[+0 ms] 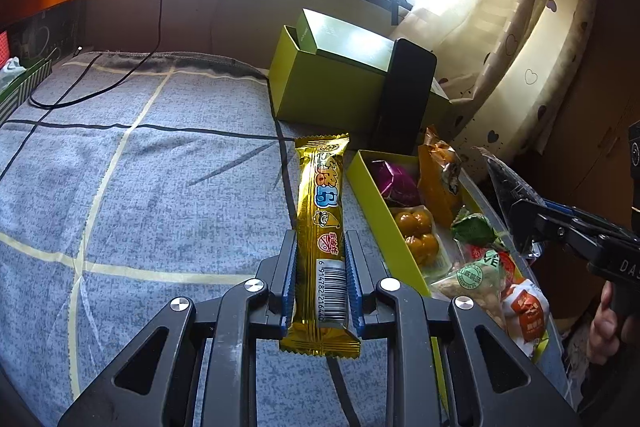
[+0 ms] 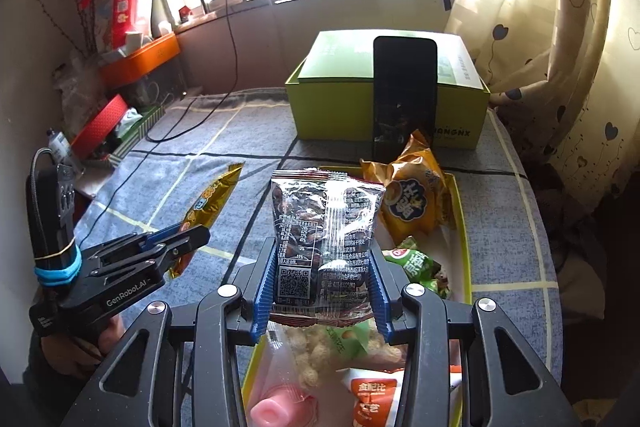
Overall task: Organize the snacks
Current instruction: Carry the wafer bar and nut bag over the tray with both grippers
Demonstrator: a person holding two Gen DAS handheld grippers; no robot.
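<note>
Spreading across both views: grey checked bedcover (image 1: pixel 140 155). Standing at 12 o'clock: green carton (image 2: pixel 340 107). Lying at 3 o'clock in the left wrist view: yellow snack tray (image 1: pixel 372 195). Clamping gold snack bar (image 1: pixel 320 211), left of the tray: left gripper (image 1: pixel 320 279) jaws. Gripping clear date packet (image 2: pixel 324 227), above the tray: right gripper (image 2: pixel 322 291) jaws.

You can read barcode digits "6 914782 216440" on the gold snack bar (image 1: pixel 321 247), "GenRobot.AI" on your left gripper (image 2: pixel 182 241), and "DAS" on your right gripper (image 1: pixel 520 223).
</note>
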